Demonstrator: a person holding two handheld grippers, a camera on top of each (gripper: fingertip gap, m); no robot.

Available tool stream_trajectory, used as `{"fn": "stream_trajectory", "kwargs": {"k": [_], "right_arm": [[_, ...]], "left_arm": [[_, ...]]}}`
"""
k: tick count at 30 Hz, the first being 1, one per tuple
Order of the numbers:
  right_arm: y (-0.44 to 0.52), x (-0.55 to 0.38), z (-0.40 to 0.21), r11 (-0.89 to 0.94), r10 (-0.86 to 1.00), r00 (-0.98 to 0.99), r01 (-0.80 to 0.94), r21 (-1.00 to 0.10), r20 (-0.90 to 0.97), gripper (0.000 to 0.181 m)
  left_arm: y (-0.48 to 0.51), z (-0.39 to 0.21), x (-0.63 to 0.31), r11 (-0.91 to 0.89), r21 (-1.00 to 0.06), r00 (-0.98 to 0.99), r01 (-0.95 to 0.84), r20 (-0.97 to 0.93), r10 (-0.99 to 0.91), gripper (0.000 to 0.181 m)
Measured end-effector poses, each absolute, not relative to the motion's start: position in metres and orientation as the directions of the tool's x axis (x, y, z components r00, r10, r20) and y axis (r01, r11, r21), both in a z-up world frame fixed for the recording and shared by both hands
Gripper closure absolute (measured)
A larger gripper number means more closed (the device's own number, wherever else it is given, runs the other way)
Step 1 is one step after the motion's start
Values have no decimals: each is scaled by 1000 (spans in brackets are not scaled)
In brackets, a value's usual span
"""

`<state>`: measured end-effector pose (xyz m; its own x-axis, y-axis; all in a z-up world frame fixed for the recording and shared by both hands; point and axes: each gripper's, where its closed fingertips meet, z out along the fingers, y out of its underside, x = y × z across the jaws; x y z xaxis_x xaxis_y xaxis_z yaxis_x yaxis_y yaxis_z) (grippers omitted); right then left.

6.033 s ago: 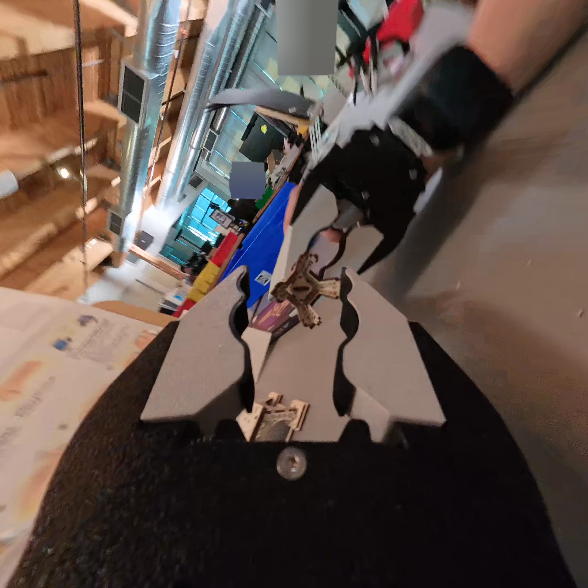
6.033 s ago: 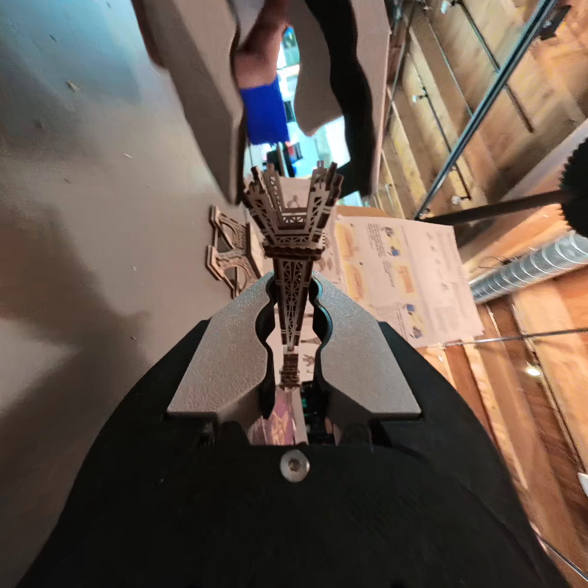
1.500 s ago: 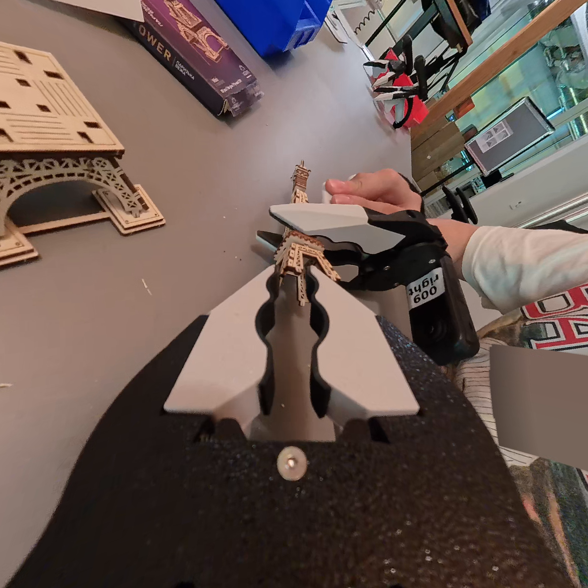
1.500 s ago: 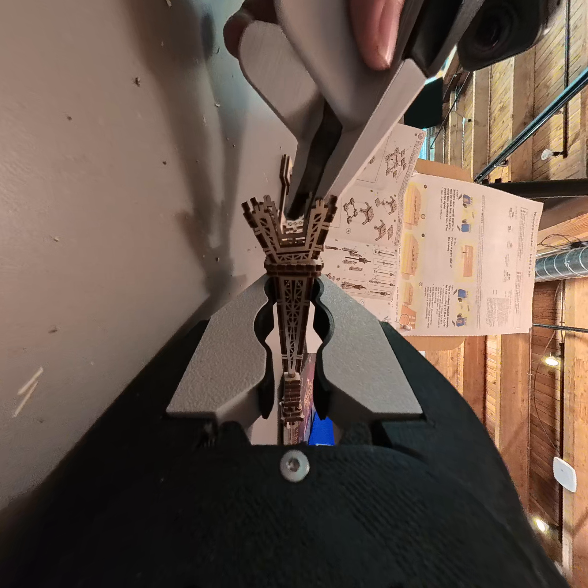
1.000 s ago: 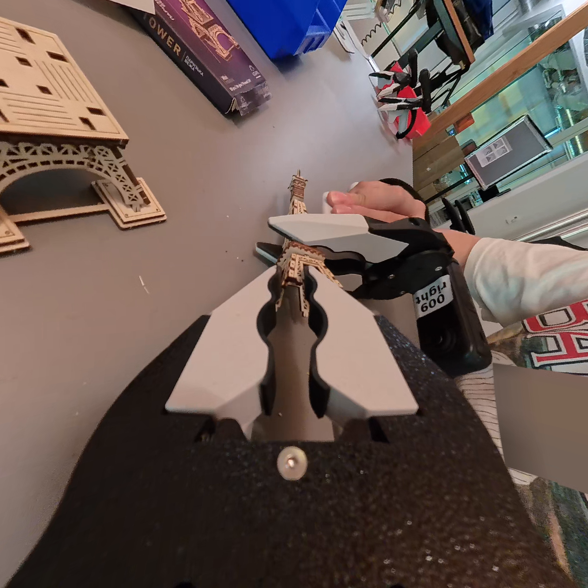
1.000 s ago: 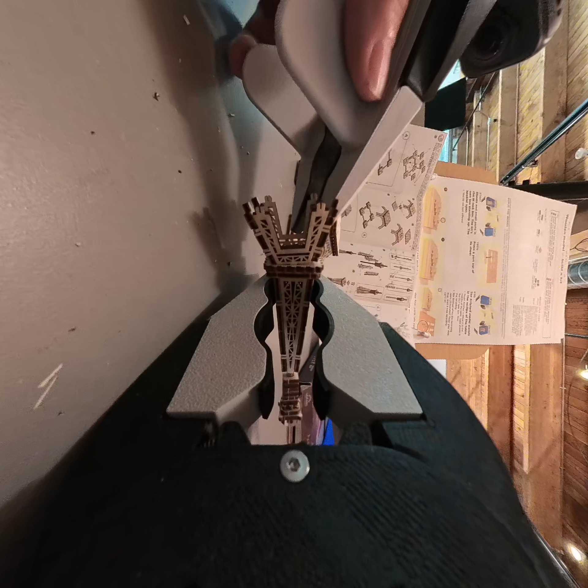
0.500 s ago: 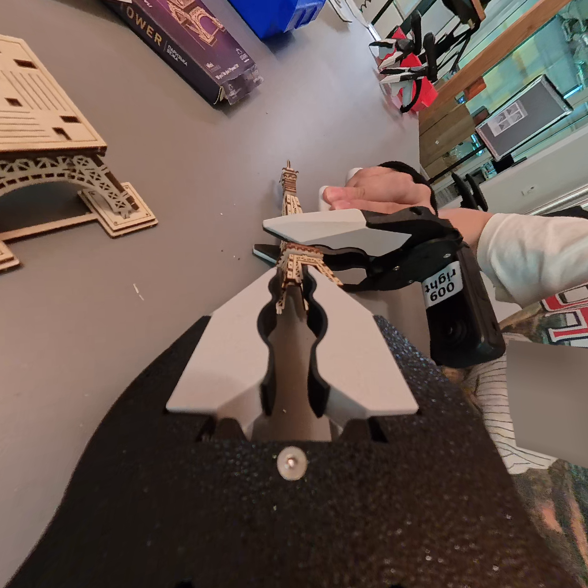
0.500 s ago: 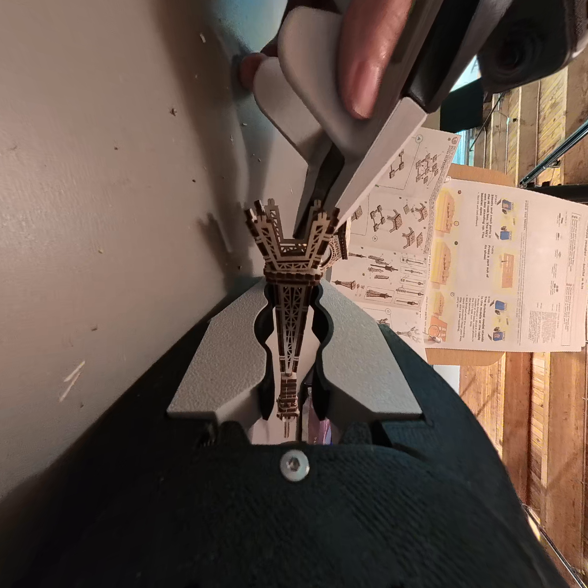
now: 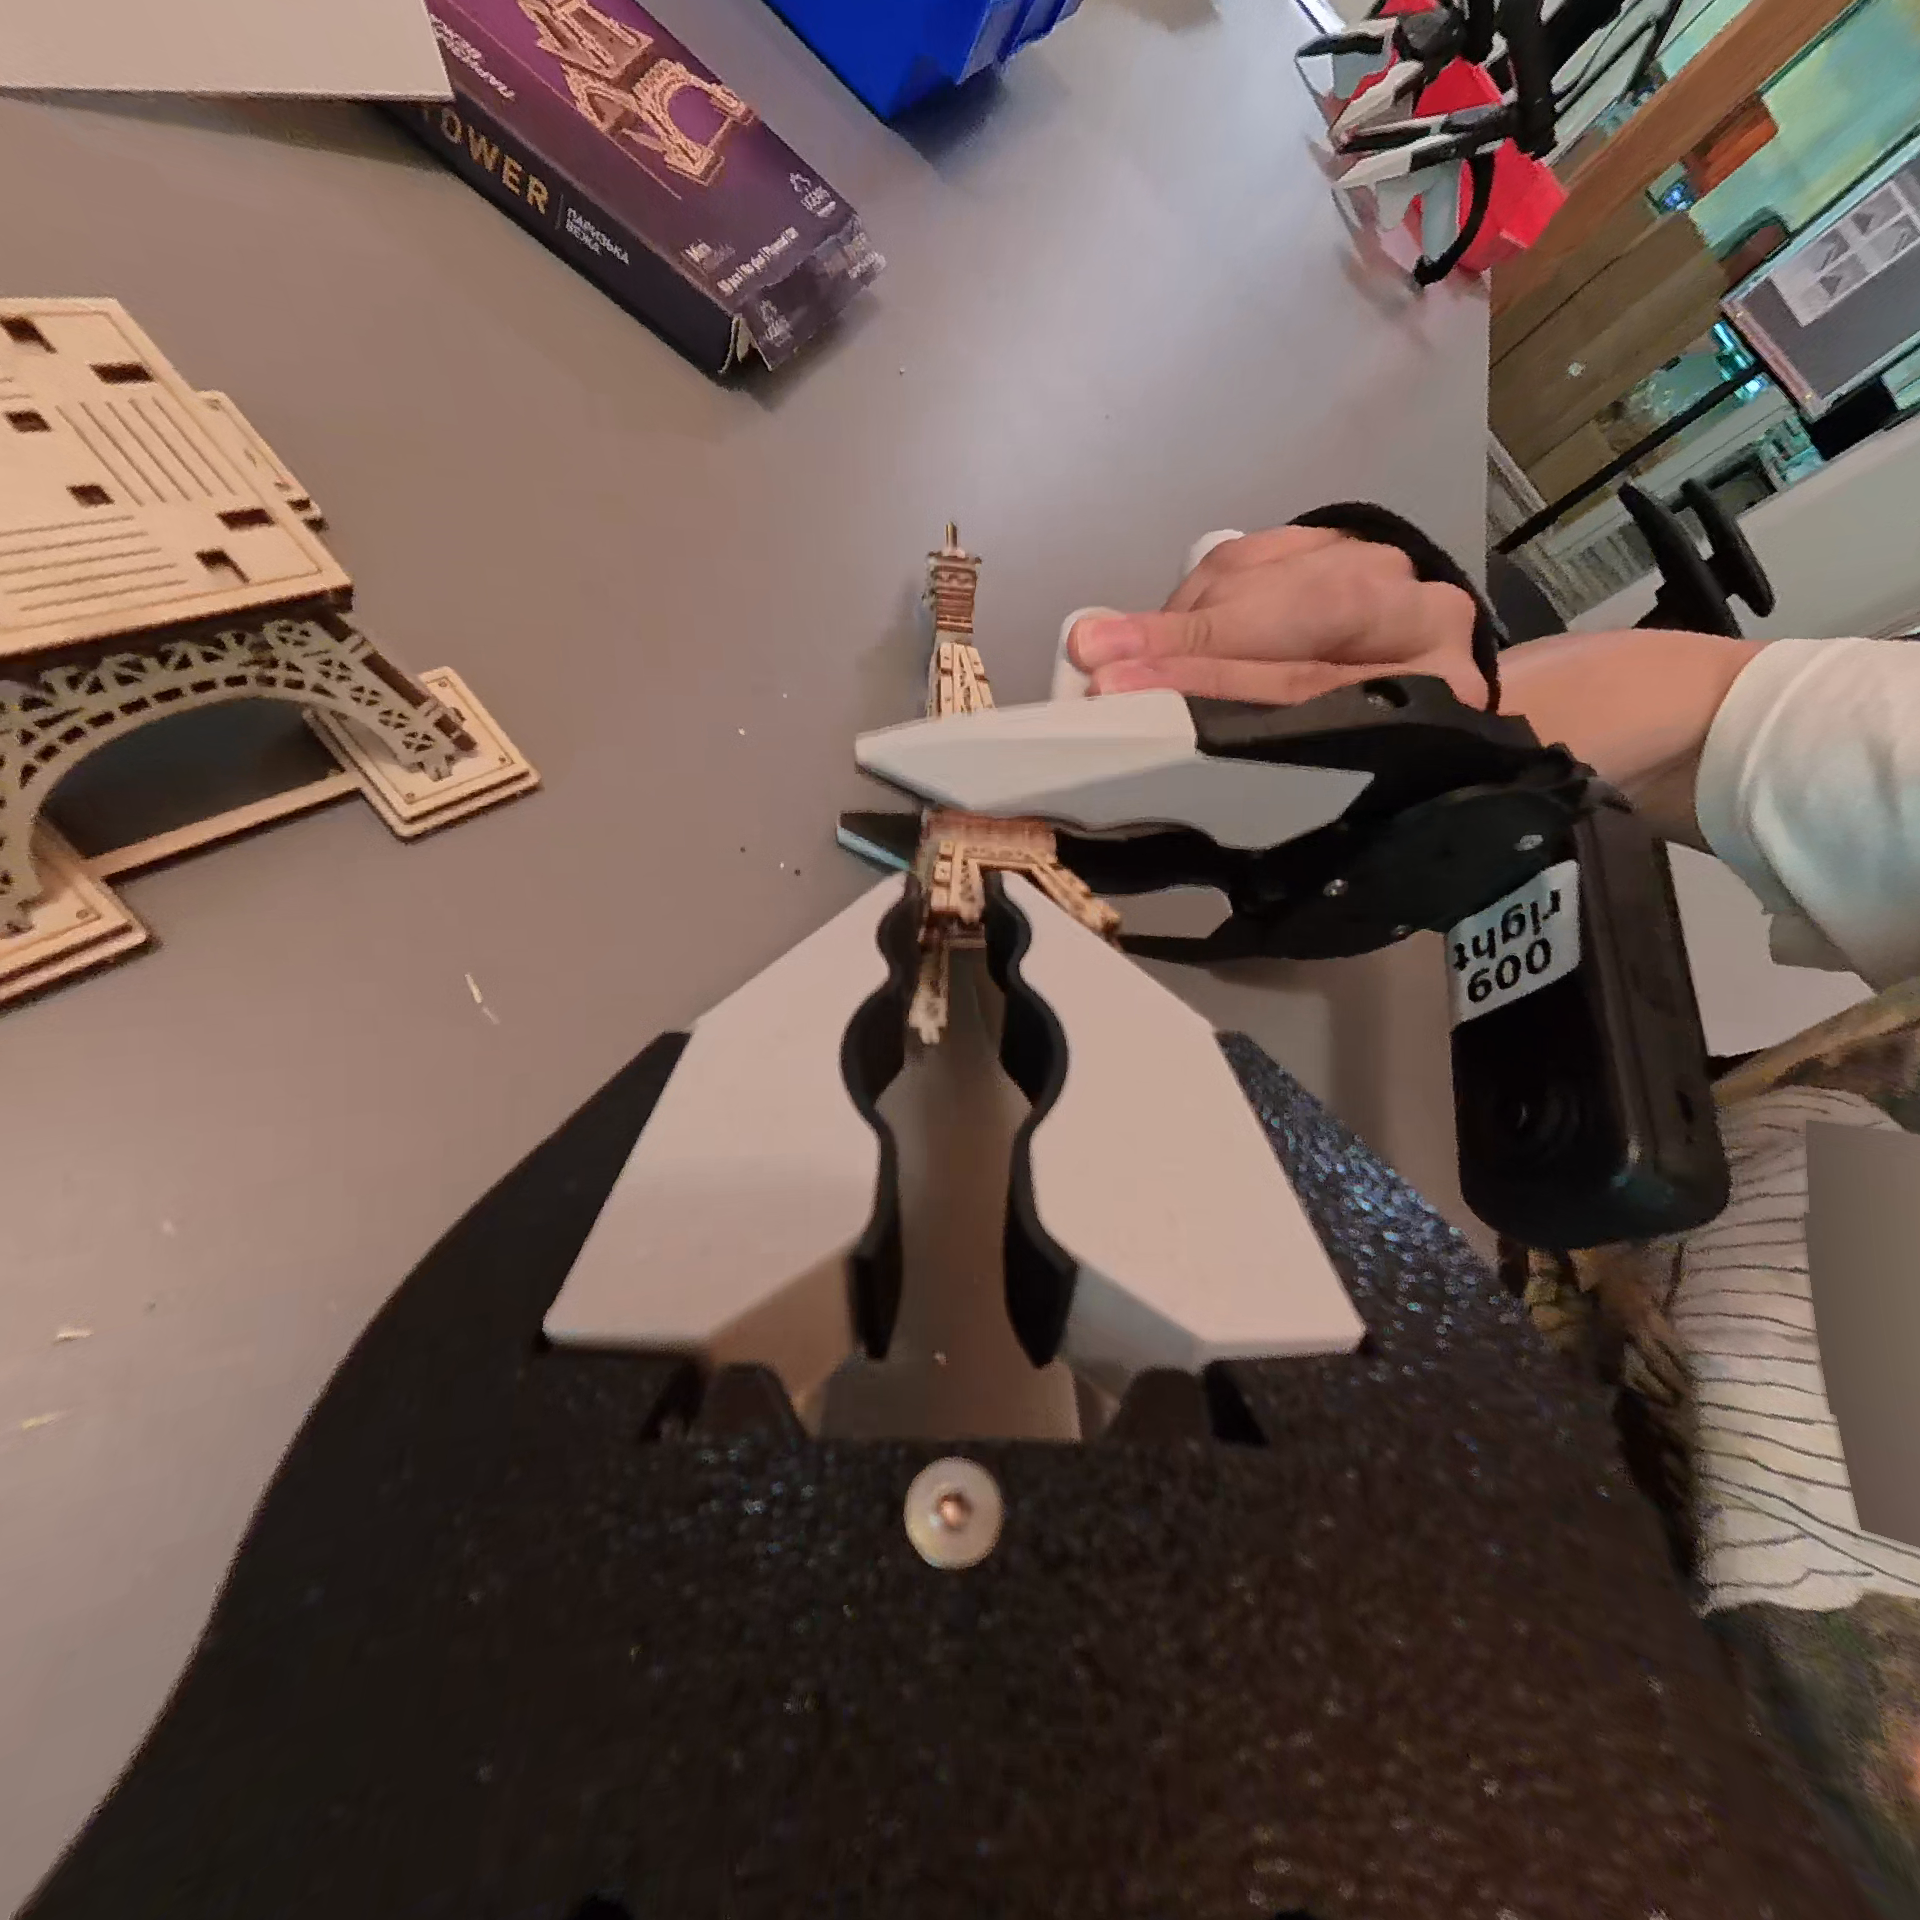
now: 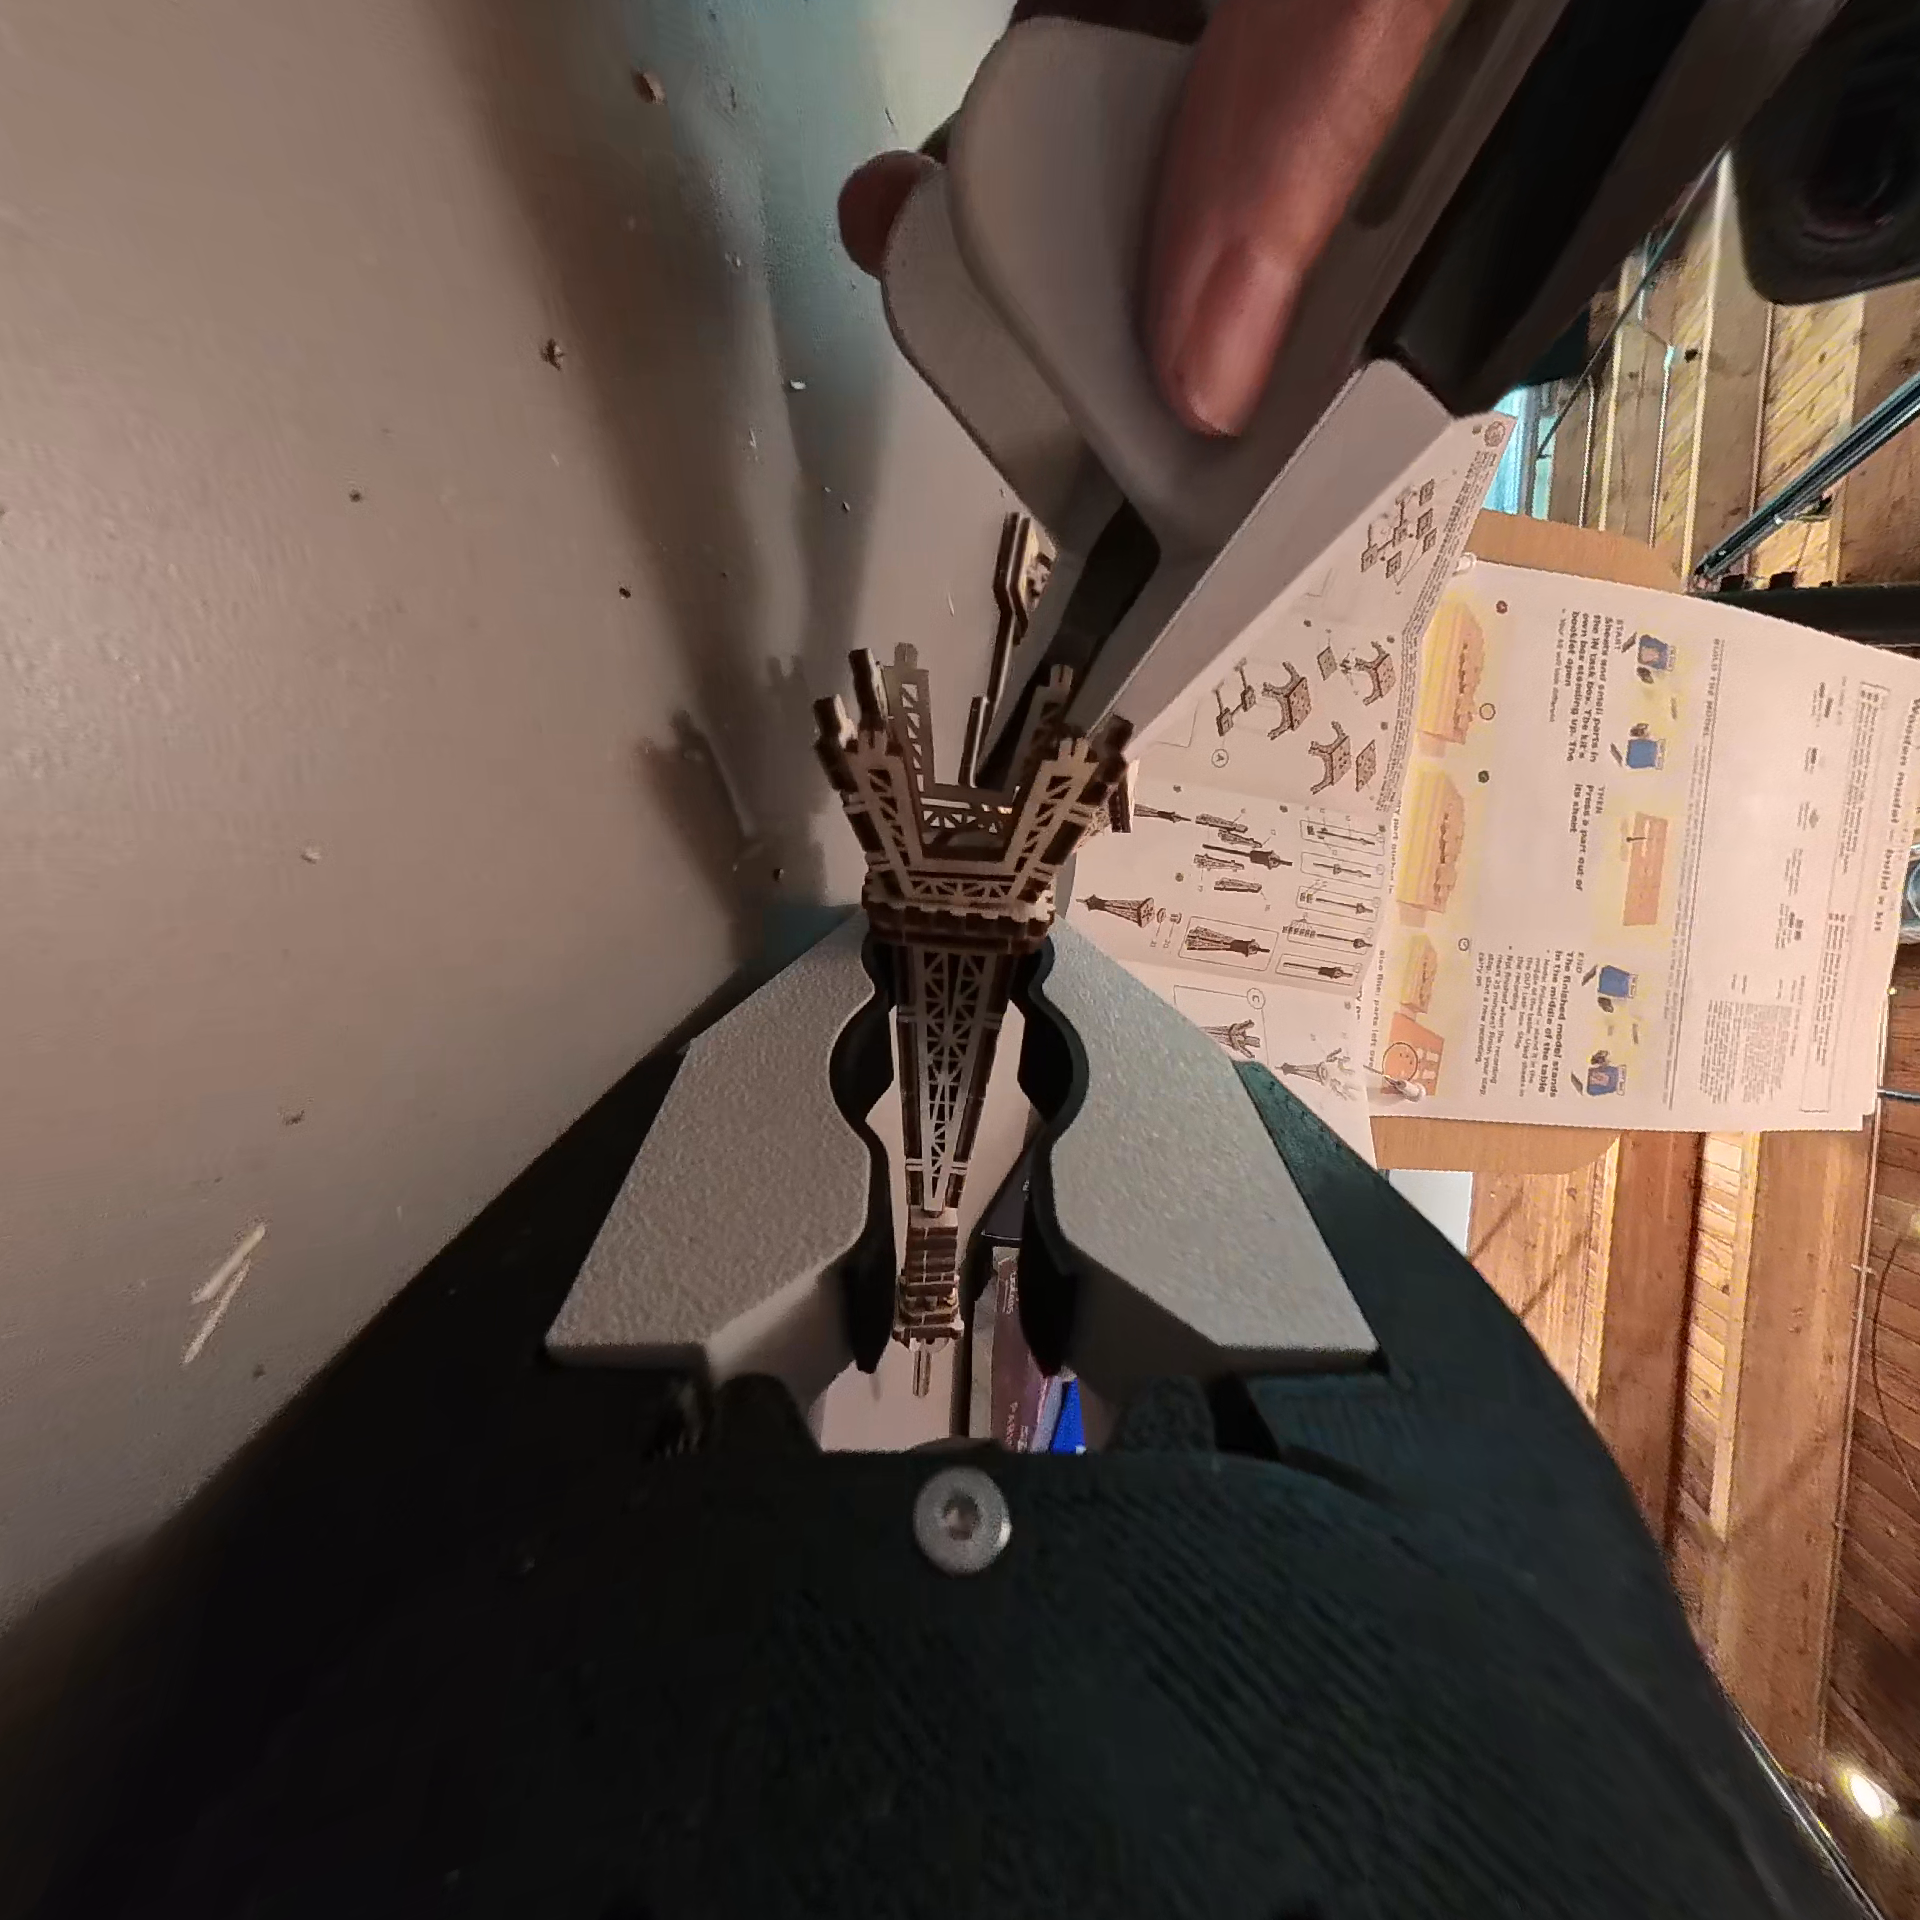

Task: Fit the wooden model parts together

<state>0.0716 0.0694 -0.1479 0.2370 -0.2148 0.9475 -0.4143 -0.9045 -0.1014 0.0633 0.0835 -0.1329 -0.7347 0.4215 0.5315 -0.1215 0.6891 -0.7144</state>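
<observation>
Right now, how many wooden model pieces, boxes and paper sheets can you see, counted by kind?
Wooden model pieces: 2, the tower top and the arched base.
Boxes: 1, the purple box.
Instruction sheets: 1, folds unclear.
Total: 4.

The right gripper has its jaws clamped tight. The left gripper meets it tip to tip, jaws nearly closed.

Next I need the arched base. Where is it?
Left wrist view, far left: the base stands on the table, near the purple box.
</observation>
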Motion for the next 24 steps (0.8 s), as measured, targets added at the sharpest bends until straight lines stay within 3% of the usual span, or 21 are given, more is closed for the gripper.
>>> {"fn": "stream_trajectory", "kwargs": {"k": [3, 8, 15, 21, 24], "right_arm": [[69, 72, -148, -905, -205, 245, -417, -88, 947, 167], [60, 73, -149, -883, -287, 212, -436, -173, 934, 164], [58, 75, -150, -884, -269, 204, -440, -158, 941, 163], [43, 77, -154, -839, -387, 225, -487, -241, 894, 163], [33, 77, -148, -783, -516, 206, -507, -360, 832, 163]], "left_arm": [[81, -131, 64, 670, -737, -768, -90, 480, 424, 173], [77, -131, 67, 675, -726, -741, -129, 523, 421, 172], [80, -111, 73, 615, -771, -722, -166, 520, 456, 163], [79, -95, 75, 491, -864, -758, -113, 394, 519, 162], [76, -84, 78, 368, -930, -814, -17, 227, 535, 165]]}}
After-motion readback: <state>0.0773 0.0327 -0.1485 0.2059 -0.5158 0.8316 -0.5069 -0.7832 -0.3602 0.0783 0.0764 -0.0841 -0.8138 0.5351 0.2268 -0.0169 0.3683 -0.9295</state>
